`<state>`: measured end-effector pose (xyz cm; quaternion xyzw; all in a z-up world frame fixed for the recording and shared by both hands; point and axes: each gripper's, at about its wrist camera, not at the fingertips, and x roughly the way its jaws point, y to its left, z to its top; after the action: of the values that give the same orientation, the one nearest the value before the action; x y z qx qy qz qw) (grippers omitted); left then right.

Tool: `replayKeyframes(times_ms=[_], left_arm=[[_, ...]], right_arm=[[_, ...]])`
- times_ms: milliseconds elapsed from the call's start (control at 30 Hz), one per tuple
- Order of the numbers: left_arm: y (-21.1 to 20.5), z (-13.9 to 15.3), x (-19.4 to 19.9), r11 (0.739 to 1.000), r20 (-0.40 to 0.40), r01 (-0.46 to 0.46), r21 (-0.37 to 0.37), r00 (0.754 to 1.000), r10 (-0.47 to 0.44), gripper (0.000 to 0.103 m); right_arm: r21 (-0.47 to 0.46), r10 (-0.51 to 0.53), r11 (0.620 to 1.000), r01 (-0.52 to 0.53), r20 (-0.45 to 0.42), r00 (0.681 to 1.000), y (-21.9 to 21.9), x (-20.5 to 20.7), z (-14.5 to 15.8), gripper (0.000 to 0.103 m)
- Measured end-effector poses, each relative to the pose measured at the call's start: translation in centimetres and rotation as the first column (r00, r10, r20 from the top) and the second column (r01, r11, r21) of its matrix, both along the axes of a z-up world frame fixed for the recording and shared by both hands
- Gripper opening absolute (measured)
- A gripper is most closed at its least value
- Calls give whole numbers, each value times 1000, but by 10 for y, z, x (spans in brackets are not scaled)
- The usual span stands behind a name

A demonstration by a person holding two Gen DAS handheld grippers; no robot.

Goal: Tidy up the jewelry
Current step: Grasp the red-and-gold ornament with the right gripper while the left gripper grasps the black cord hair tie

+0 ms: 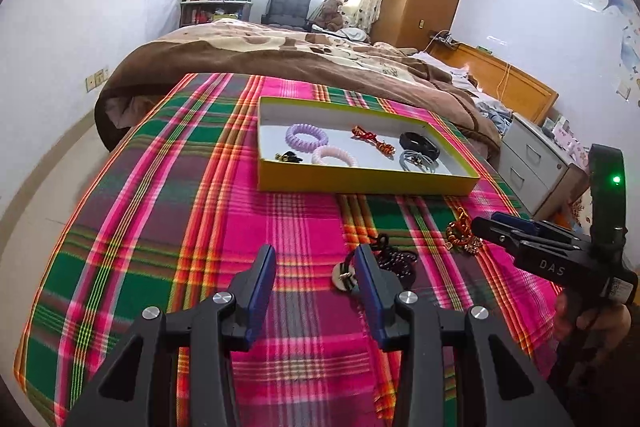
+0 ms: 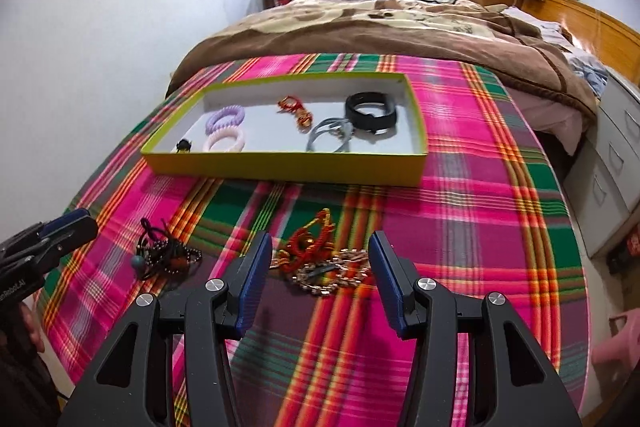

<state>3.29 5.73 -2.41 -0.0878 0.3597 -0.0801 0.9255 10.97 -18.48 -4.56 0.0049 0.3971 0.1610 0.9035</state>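
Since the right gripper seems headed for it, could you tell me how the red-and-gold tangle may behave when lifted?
The red-and-gold tangle looks like cord and chain links, so probably floppy, draping from the right gripper. Loose loops may snag or trail.

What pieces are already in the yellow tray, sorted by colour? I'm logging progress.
In the yellow tray:
Purple coil hair tie: 1
Pink coil hair tie: 1
Red-orange braided cord: 1
Black band: 1
Grey hair ties bundle: 1
Small black piece: 1
Total: 6
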Motion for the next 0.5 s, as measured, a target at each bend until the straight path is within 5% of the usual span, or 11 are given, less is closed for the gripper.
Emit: replayKeyframes(times_ms=[267,500], left_arm=[[15,-5,-3,999,-20,-5,-38,1000,4,40],[23,-11,-2,999,-35,-4,-47,999,3,40]], right_arm=[[-24,21,999,-22,-35,999,17,14,-8,50],[-68,4,998,-8,-59,998,22,21,-15,30]])
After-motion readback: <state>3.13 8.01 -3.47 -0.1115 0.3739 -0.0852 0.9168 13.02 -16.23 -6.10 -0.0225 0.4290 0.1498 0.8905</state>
